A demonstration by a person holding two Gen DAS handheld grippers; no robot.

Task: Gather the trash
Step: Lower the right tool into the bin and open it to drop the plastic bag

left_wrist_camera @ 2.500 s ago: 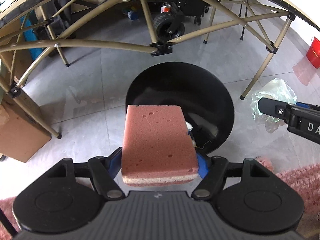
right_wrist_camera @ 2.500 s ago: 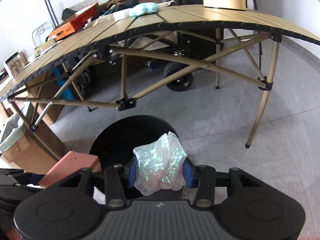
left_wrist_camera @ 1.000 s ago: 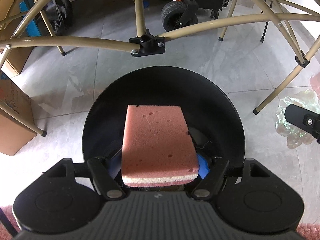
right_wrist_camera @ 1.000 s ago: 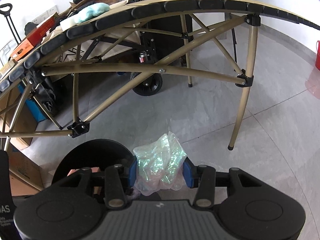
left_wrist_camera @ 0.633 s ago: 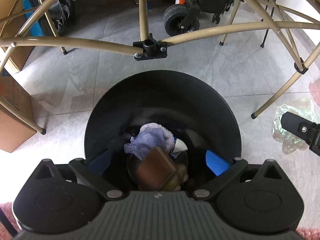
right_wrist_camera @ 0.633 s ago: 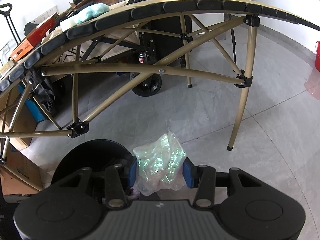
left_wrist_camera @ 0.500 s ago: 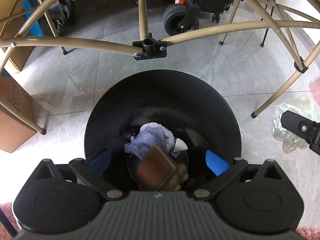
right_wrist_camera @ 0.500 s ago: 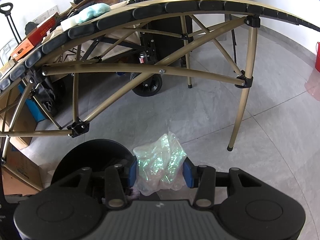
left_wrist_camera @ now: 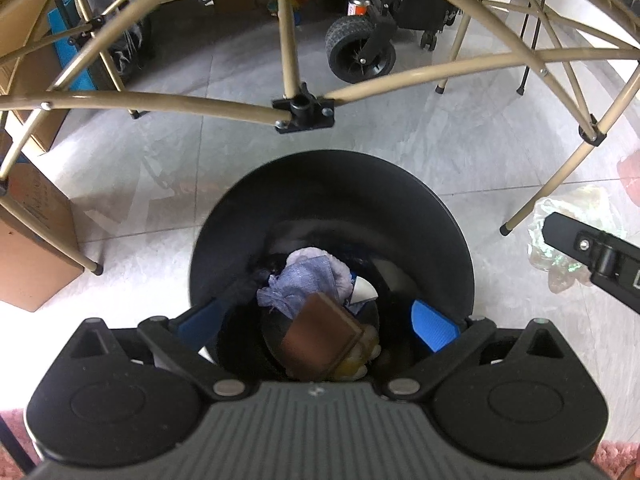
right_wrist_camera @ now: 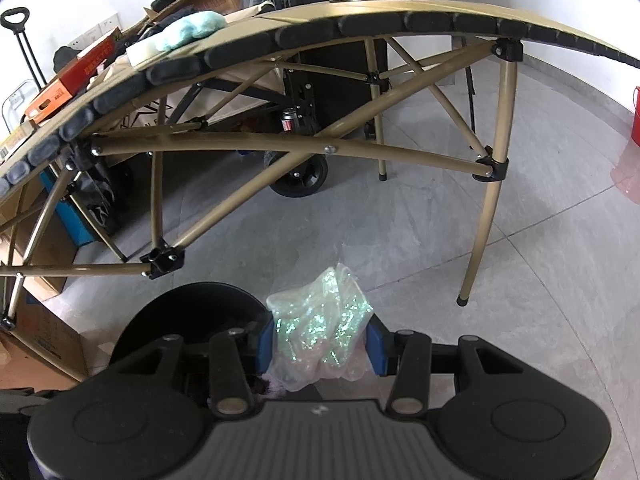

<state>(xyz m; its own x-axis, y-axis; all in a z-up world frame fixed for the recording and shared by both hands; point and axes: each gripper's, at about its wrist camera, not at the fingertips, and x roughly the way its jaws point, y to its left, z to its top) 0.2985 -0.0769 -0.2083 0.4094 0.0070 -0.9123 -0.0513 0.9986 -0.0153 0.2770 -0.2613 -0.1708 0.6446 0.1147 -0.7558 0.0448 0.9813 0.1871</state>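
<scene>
In the left wrist view my left gripper (left_wrist_camera: 316, 324) stands wide open over a black round trash bin (left_wrist_camera: 332, 184), with nothing between its blue pads (left_wrist_camera: 434, 326). A pink sponge (left_wrist_camera: 320, 340) lies inside the bin on a crumpled bluish cloth (left_wrist_camera: 304, 280) and other trash. My right gripper (right_wrist_camera: 320, 346) is shut on a crumpled clear iridescent plastic bag (right_wrist_camera: 320, 320), just right of the bin (right_wrist_camera: 192, 312). From the left wrist view that gripper's finger (left_wrist_camera: 592, 252) and the plastic bag (left_wrist_camera: 572, 216) show at the right edge.
A tan folding table frame (left_wrist_camera: 304, 110) arches just beyond the bin, with a leg (right_wrist_camera: 480, 248) standing to its right. A cardboard box (left_wrist_camera: 28, 248) sits on the left, a cart wheel (left_wrist_camera: 360, 52) behind, and a red bucket (right_wrist_camera: 636, 116) far right. The floor is grey tile.
My left gripper opened and the pink sponge dropped out of it into the bin. My right gripper kept its hold on the plastic bag and stayed put.
</scene>
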